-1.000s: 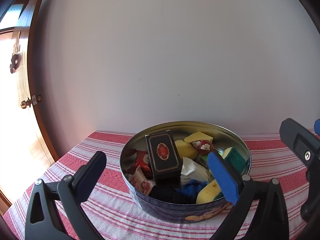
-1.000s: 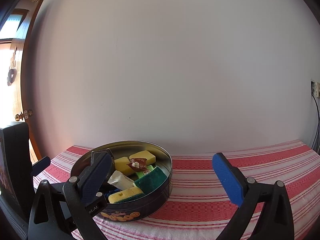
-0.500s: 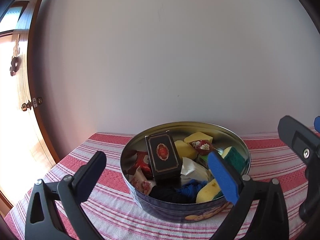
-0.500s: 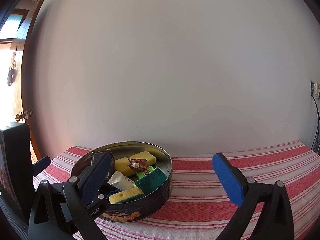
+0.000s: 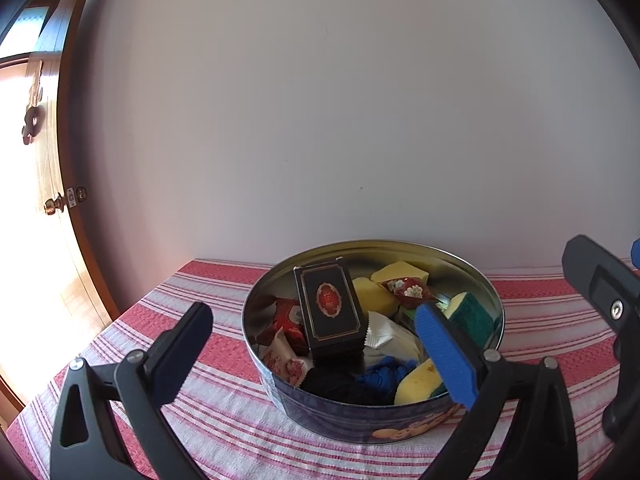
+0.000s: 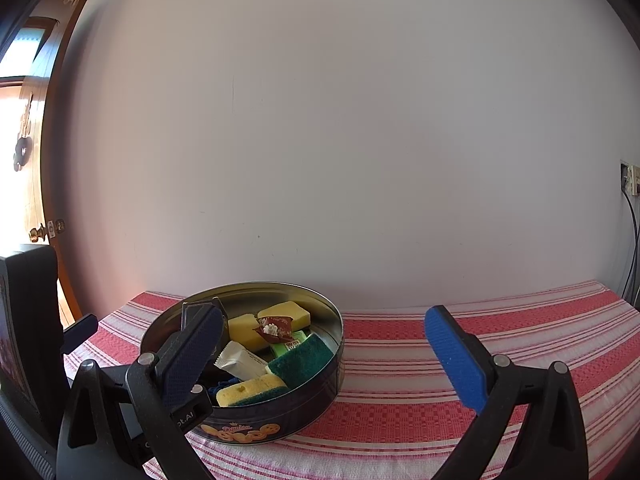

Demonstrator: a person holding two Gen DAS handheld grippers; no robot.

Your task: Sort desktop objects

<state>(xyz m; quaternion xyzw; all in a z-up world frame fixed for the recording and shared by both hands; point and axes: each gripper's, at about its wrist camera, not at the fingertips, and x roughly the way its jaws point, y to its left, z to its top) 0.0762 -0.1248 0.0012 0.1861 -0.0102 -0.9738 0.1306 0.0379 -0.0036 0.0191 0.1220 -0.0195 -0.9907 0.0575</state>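
Observation:
A round blue cookie tin (image 5: 360, 424) (image 6: 304, 400) stands on the red-striped cloth, filled with a dark card box (image 5: 330, 314), yellow-green sponges (image 5: 424, 384) (image 6: 250, 394), candy wrappers (image 5: 288, 320), a white packet (image 6: 240, 360) and blue cloth (image 5: 384, 372). My left gripper (image 5: 316, 352) hovers open in front of the tin, with nothing between its fingers. Right of the tin, my right gripper (image 6: 324, 356) is open and empty; its left finger overlaps the tin's near left side. Its body (image 5: 600, 300) shows at the left wrist view's right edge.
The striped tablecloth (image 6: 440, 360) stretches right of the tin to the table's end. A plain wall stands close behind. A wooden door (image 5: 52, 208) with a knob is at the left, and cables (image 6: 632, 248) hang at the far right.
Both grippers stay open and nearly still. The left wrist view has drifted very slightly; the tin's contents have not moved.

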